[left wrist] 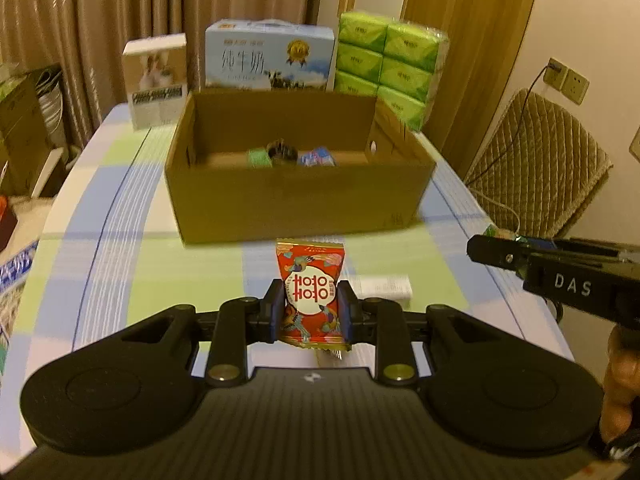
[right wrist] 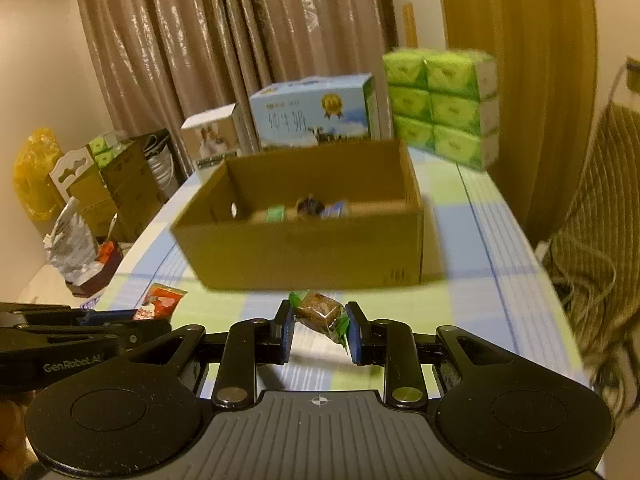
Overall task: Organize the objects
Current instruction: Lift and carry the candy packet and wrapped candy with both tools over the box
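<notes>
My left gripper [left wrist: 310, 302] is shut on a red candy packet [left wrist: 311, 280] with white characters, held upright above the table. In the right wrist view my right gripper [right wrist: 320, 330] is shut on a brown snack in a clear wrapper with green ends [right wrist: 320, 312]. An open cardboard box [left wrist: 296, 196] stands ahead of both grippers, also seen as the cardboard box [right wrist: 308, 252]; a few small wrapped items [left wrist: 288, 156] lie on its floor. From the right edge of the left wrist view the right gripper [left wrist: 480, 250] reaches in. The left gripper [right wrist: 132, 320] with the red packet [right wrist: 160, 302] shows at lower left.
Behind the box stand a blue milk carton [left wrist: 270, 58], a white box [left wrist: 156, 80] and a green tissue pack [left wrist: 390, 64]. A small white item [left wrist: 386, 286] lies on the checked tablecloth [left wrist: 120, 264]. A padded chair [left wrist: 540, 164] is at right; bags and cartons [right wrist: 100, 184] at left.
</notes>
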`<action>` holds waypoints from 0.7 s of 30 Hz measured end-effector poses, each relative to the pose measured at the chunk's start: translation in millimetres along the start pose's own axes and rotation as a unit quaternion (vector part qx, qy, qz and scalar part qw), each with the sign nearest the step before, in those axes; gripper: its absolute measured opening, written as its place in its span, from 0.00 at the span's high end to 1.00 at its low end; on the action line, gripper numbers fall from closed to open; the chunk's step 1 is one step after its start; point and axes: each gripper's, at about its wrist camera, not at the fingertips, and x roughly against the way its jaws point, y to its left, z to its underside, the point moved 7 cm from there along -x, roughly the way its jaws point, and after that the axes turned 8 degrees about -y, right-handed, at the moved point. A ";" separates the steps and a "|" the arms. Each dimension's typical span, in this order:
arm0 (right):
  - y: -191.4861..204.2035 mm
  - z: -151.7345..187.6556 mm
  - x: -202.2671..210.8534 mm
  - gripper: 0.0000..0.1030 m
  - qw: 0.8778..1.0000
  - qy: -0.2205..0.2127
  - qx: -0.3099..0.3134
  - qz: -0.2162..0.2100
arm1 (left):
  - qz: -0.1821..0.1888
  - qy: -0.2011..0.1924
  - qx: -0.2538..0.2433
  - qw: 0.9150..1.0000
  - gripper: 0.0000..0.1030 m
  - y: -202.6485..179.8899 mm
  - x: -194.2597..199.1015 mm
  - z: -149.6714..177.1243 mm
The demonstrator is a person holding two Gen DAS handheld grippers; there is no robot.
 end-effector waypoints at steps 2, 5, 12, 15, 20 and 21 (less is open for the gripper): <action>-3.9 -20.4 -14.0 0.77 1.000 0.001 0.003 -0.004 | 0.002 -0.002 -0.004 1.000 0.78 4.4 -10.5 -20.1; -9.4 -49.8 -35.8 0.77 1.000 0.005 0.006 -0.010 | -0.006 -0.008 -0.020 1.000 0.78 12.2 -28.5 -54.8; -18.1 -112.1 -94.3 0.77 1.000 0.009 0.011 -0.024 | -0.030 0.000 -0.035 0.999 0.78 39.1 -85.9 -129.8; -22.6 -122.4 -120.1 0.77 0.999 0.025 -0.007 -0.031 | -0.037 0.008 -0.036 0.999 0.78 48.8 -110.7 -147.7; -34.8 -125.8 -157.0 0.77 0.999 0.045 -0.019 -0.024 | -0.046 0.027 -0.036 0.998 0.78 60.9 -147.3 -153.0; -37.5 -124.4 -163.7 0.77 0.998 0.049 -0.020 -0.021 | -0.047 0.029 -0.037 0.998 0.78 62.6 -152.7 -152.3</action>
